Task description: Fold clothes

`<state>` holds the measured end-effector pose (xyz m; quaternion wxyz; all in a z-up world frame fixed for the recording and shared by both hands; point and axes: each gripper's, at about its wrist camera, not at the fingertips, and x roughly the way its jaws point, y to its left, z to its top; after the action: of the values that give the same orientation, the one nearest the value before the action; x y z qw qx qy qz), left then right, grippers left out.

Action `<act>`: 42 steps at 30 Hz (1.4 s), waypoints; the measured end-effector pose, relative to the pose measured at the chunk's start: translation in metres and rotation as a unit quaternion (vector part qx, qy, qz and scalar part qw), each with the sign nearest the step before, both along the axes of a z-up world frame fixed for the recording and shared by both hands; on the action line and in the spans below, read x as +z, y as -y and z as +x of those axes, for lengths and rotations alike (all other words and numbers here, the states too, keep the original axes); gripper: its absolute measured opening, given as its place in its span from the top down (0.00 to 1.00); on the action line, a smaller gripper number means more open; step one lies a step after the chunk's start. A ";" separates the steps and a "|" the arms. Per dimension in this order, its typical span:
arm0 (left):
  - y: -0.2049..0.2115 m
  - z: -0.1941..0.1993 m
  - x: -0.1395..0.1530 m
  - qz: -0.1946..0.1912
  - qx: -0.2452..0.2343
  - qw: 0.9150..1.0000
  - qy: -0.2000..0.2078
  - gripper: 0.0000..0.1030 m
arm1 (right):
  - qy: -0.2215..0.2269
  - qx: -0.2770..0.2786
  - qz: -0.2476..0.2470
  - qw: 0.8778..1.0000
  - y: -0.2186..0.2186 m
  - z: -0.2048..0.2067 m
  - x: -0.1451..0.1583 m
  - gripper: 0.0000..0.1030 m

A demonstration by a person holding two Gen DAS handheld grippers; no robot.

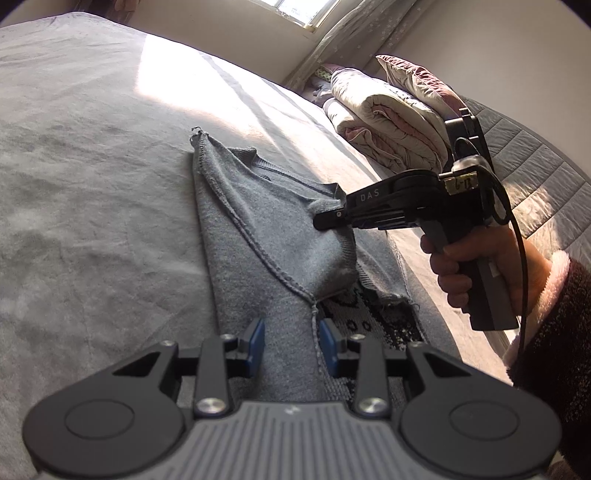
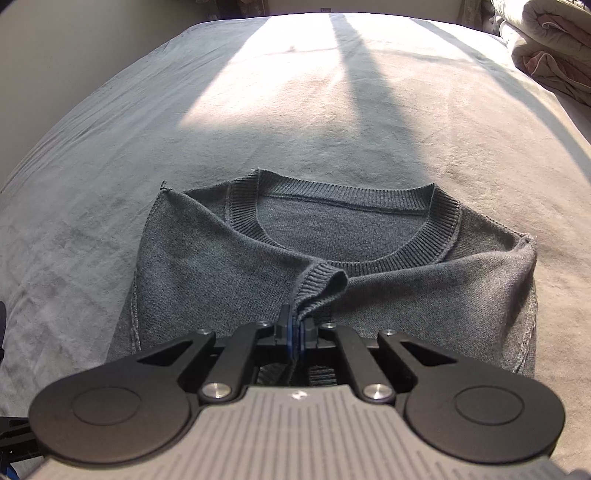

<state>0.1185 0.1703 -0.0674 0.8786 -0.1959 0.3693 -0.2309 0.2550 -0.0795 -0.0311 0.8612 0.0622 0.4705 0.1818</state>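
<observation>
— Nearest the left wrist camera, what's going on?
— The left gripper [image 1: 291,341] has its fingers apart, straddling a folded strip of the grey sweater [image 1: 258,236] on the bed [image 1: 74,184].
— And the right gripper [image 2: 295,334]?
— Held level in a hand [image 1: 461,273], fingers clamped on the sweater's ribbed cuff [image 2: 321,286].
— Farther back?
— Sunlit sheet, folded quilt [image 1: 388,122], curtained window [image 1: 295,11].
— Any writing?
— "DAS" on the right gripper.

window [image 1: 295,11] sunlight | blown-out glare on bed [image 2: 295,74] | long shadows | fisheye-curved edges
</observation>
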 end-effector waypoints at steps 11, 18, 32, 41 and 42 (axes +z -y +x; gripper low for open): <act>0.005 -0.004 0.002 0.009 -0.004 1.000 0.002 0.69 | -0.039 -0.023 0.149 0.988 0.043 -0.044 -0.015 0.41; 0.010 -0.008 0.005 0.011 -0.012 1.000 0.004 0.69 | -0.057 0.003 0.144 0.988 0.039 -0.062 -0.021 0.90; -0.022 -0.015 0.002 -0.058 -0.027 0.997 -0.042 0.75 | -0.085 -0.031 0.165 0.982 0.036 -0.101 -0.007 0.82; -0.037 -0.034 0.001 -0.069 -0.061 0.994 -0.061 0.94 | -0.146 -0.014 0.263 0.954 0.014 -0.175 -0.036 0.80; -0.038 -0.036 0.000 -0.071 -0.062 0.993 -0.067 0.94 | -0.145 -0.012 0.258 0.955 0.009 -0.182 -0.035 0.80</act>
<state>0.0825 0.2080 -0.0678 0.8198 -0.2495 0.4211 -0.2971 0.0726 -0.0886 -0.0665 0.7409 0.3134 0.5263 0.2754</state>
